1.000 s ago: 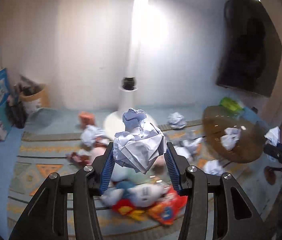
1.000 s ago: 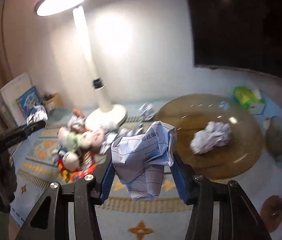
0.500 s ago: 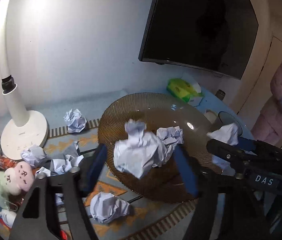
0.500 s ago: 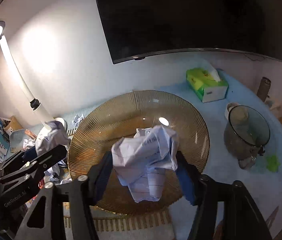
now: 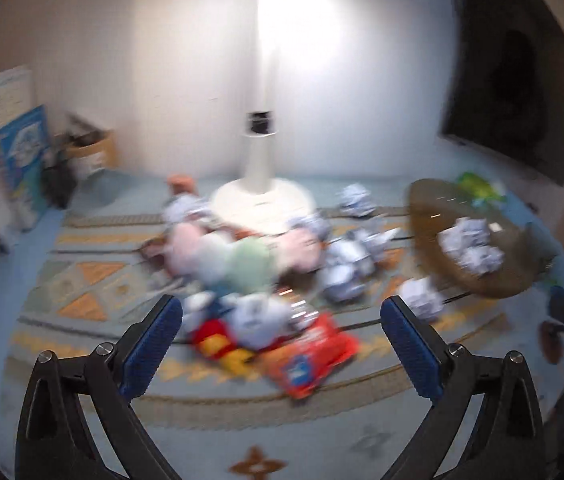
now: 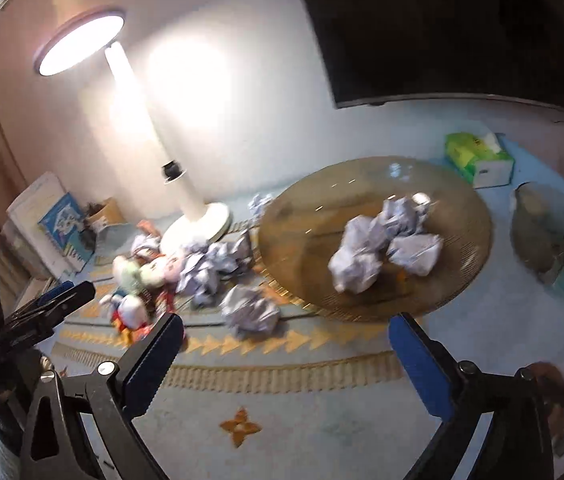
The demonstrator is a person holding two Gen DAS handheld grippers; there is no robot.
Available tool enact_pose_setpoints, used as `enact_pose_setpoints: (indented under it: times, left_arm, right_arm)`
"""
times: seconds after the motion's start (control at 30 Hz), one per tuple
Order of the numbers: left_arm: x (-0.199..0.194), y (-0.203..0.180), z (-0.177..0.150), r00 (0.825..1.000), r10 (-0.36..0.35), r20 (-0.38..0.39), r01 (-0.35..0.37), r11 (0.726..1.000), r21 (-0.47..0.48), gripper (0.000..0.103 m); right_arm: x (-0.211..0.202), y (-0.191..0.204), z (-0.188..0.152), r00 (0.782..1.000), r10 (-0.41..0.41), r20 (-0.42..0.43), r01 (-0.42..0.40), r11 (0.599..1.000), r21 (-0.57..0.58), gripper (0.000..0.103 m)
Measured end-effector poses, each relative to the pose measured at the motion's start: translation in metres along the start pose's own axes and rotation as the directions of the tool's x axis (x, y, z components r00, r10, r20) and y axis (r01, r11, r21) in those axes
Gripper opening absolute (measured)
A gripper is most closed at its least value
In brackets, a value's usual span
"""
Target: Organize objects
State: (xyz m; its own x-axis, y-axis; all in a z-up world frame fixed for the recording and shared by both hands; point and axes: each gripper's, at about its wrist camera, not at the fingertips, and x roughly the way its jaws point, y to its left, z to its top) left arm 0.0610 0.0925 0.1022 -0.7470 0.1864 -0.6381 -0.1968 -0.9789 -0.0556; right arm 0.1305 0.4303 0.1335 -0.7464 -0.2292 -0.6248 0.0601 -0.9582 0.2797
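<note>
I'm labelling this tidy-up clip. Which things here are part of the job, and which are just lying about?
Job:
- crumpled paper balls on the mat
- amber glass plate
- paper balls on it

Lying about:
- desk lamp
- plush toys
- green tissue pack
- wall screen

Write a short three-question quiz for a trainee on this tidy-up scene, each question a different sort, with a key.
1. True or false: the right gripper is clamped on a crumpled paper.
2. Multiple choice: how many paper balls lie in the brown ribbed plate? A) none B) three C) six
3. Fill in: the nearest loose paper ball on the patterned mat lies just to the ____ of the plate in the right wrist view.

Key: 1 false, both the right and left gripper are open and hold nothing; 2 B; 3 left.
</note>
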Motion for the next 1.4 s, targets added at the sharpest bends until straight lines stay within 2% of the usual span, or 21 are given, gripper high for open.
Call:
enact_pose_setpoints:
  times: [0.07, 0.13, 0.2, 0.23, 0.33, 0.37, 0.4, 0.47, 0.57, 0.77, 1.33, 1.4]
  left_arm:
    - [0.000, 0.045, -0.019, 0.999, 0.037, -0.021, -0.038, 0.998, -0.057, 0.100]
    - [0.007, 0.086, -0.035, 0.995, 0.096, -0.040, -0.101, 0.987, -0.122, 0.100]
    - [0.016, 0.113, -0.047, 0.978, 0.200, -0.059, -0.207, 0.967, -0.152, 0.100]
    - [0.021, 0.123, -0.051, 0.973, 0.222, -0.066, -0.230, 0.960, -0.161, 0.100]
    - [0.033, 0.139, -0.064, 0.981, 0.183, -0.064, -0.192, 0.959, -0.207, 0.100]
    - [0.039, 0.142, -0.066, 0.982, 0.165, -0.096, -0.183, 0.956, -0.229, 0.100]
    - [0.041, 0.142, -0.066, 0.984, 0.143, -0.105, -0.165, 0.957, -0.238, 0.100]
    - [0.041, 0.134, -0.065, 0.982, 0.156, -0.104, -0.176, 0.961, -0.215, 0.100]
    - [0.046, 0.127, -0.066, 0.984, 0.121, -0.127, -0.143, 0.973, -0.182, 0.100]
    - [0.056, 0.127, -0.072, 0.973, 0.114, -0.199, -0.153, 0.969, -0.193, 0.100]
    - [0.055, 0.125, -0.072, 0.969, 0.131, -0.208, -0.169, 0.970, -0.175, 0.100]
    - [0.052, 0.124, -0.071, 0.967, 0.160, -0.200, -0.196, 0.964, -0.181, 0.100]
  right_arm:
    - [0.017, 0.027, -0.021, 0.999, 0.011, -0.038, -0.014, 0.997, -0.070, 0.103]
    - [0.044, 0.051, -0.037, 0.995, -0.045, -0.092, 0.033, 0.990, -0.134, 0.103]
    - [0.067, 0.063, -0.048, 0.991, -0.043, -0.126, 0.025, 0.989, -0.146, 0.103]
    - [0.076, 0.065, -0.052, 0.990, -0.045, -0.135, 0.026, 0.990, -0.141, 0.103]
    - [0.101, 0.058, -0.065, 0.981, -0.101, -0.164, 0.084, 0.991, -0.107, 0.103]
    - [0.108, 0.054, -0.064, 0.973, -0.123, -0.194, 0.105, 0.990, -0.099, 0.103]
    - [0.108, 0.053, -0.064, 0.974, -0.128, -0.189, 0.111, 0.989, -0.095, 0.103]
    - [0.107, 0.049, -0.064, 0.975, -0.130, -0.179, 0.118, 0.990, -0.076, 0.103]
    - [0.118, 0.047, -0.063, 0.962, -0.138, -0.236, 0.125, 0.990, -0.068, 0.103]
    - [0.118, 0.049, -0.064, 0.960, -0.156, -0.235, 0.138, 0.986, -0.089, 0.103]
    - [0.117, 0.049, -0.063, 0.962, -0.146, -0.230, 0.130, 0.988, -0.082, 0.103]
    - [0.117, 0.049, -0.063, 0.963, -0.143, -0.229, 0.128, 0.989, -0.080, 0.103]
